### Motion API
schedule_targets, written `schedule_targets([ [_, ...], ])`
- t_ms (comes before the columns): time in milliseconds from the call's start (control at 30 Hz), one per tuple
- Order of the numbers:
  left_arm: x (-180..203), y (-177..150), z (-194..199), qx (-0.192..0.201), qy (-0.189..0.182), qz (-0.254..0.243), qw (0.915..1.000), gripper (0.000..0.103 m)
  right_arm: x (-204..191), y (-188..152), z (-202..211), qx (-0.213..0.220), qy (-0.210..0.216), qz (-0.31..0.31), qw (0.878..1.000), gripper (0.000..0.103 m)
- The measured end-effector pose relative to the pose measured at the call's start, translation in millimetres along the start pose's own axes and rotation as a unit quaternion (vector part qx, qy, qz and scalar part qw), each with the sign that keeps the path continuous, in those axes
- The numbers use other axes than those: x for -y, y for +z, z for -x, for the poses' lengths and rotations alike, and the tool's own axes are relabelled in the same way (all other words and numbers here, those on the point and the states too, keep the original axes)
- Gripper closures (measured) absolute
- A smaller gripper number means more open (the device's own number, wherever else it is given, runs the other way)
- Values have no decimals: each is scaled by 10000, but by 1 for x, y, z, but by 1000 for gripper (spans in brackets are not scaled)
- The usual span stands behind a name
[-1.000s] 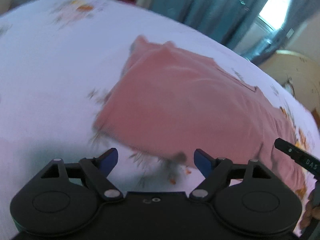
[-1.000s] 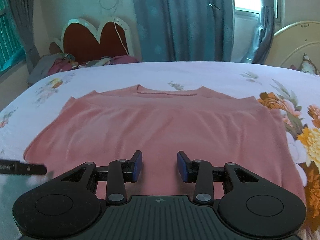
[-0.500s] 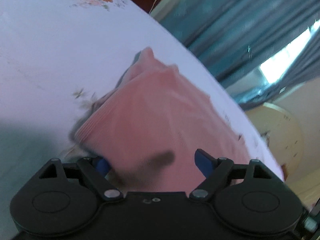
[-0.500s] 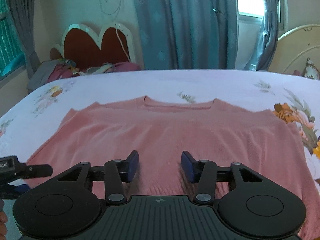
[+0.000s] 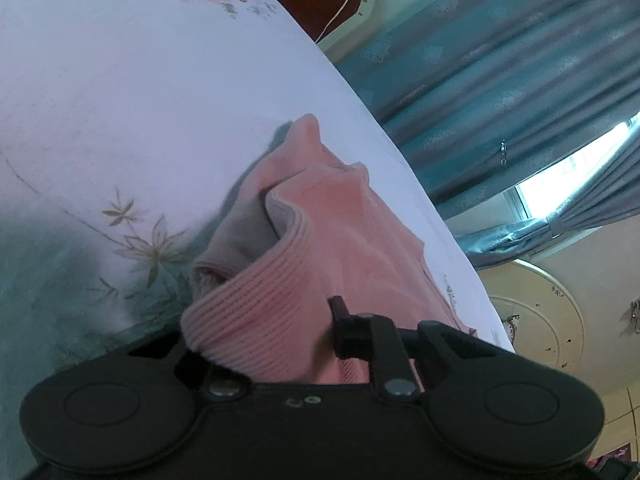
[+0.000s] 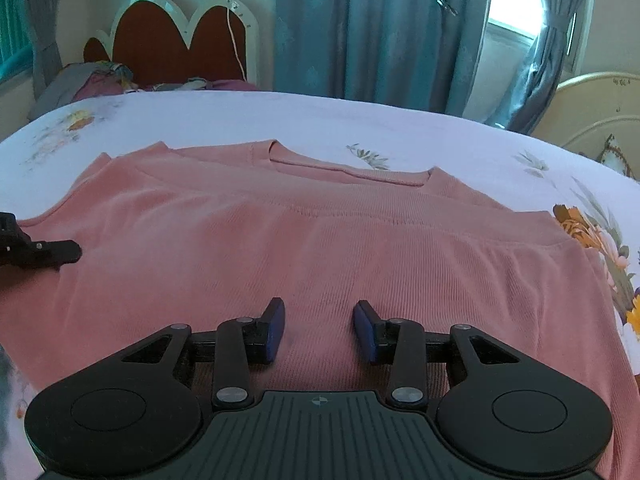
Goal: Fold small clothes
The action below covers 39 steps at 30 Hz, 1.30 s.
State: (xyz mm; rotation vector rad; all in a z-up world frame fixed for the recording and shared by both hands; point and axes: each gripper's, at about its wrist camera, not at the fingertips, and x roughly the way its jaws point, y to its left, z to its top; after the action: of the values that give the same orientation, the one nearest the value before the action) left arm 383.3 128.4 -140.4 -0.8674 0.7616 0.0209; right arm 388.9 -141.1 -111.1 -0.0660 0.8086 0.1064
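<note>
A pink ribbed shirt (image 6: 320,248) lies spread flat on the bed, neckline toward the far side. My right gripper (image 6: 319,330) is open just above its near hem at the middle. My left gripper (image 5: 276,336) is shut on the shirt's left hem corner (image 5: 256,312), whose fabric bunches up between the jaws and hides the left finger. The left gripper also shows in the right wrist view (image 6: 36,250) at the shirt's left edge.
The bed has a white floral sheet (image 6: 360,124). A red scalloped headboard (image 6: 176,44) with piled clothes (image 6: 96,80) stands at the far left. Teal curtains (image 6: 380,28) and a window are behind. A cream round bed end (image 6: 600,104) is at the right.
My left gripper moved onto the shirt's left hem corner and closed on it, lifting the fabric. My right gripper lowered a little toward the near hem and stayed open.
</note>
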Motion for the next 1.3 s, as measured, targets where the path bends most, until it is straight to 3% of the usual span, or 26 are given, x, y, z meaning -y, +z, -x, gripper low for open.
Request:
schedule_targets([
  [200, 15, 0, 16, 264, 15, -314, 9992, 90, -1, 1, -1, -5, 25, 55, 10000, 64],
  [333, 56, -2, 26, 560, 103, -1202, 9911, 91, 2, -2, -1, 80, 127, 93, 9998, 64],
  [433, 95, -11, 30, 679, 95, -1832, 9807, 91, 20, 2, 6, 141, 512, -176, 9984, 64],
  [600, 195, -56, 20, 541, -266, -3318, 9414, 91, 91, -2, 47, 455, 766, -1122, 9897, 64],
  [700, 247, -100, 4, 255, -681, -3820, 9213, 91, 147, -17, 77, 538, 617, -1543, 9846, 64],
  [800, 283, -161, -22, -206, -952, -4393, 8931, 91, 198, -35, 102, 567, 293, -1835, 9810, 64],
  [933, 292, -240, -55, -967, -779, -5125, 8496, 90, 249, -63, 121, 517, 22, -2216, 9738, 64],
  [1000, 286, -261, -56, -1196, -686, -5314, 8359, 81, 267, -70, 129, 578, 87, -2367, 9698, 64],
  [1067, 278, -271, -42, -1085, -705, -5496, 8253, 73, 274, -70, 131, 653, 289, -2477, 9662, 64],
  [1100, 277, -272, -36, -1078, -697, -5559, 8213, 70, 277, -68, 131, 669, 431, -2529, 9642, 64],
  [1133, 275, -268, -31, -1118, -719, -5538, 8219, 59, 277, -65, 131, 687, 570, -2569, 9623, 64],
  [1167, 273, -264, -24, -1141, -758, -5471, 8258, 45, 275, -64, 131, 710, 689, -2579, 9611, 64],
  [1200, 271, -262, -17, -1110, -778, -5430, 8287, 40, 272, -59, 129, 713, 819, -2542, 9610, 64],
  [1300, 263, -248, 2, -952, -690, -5409, 8328, 38, 261, -46, 119, 613, 1074, -2423, 9623, 59],
])
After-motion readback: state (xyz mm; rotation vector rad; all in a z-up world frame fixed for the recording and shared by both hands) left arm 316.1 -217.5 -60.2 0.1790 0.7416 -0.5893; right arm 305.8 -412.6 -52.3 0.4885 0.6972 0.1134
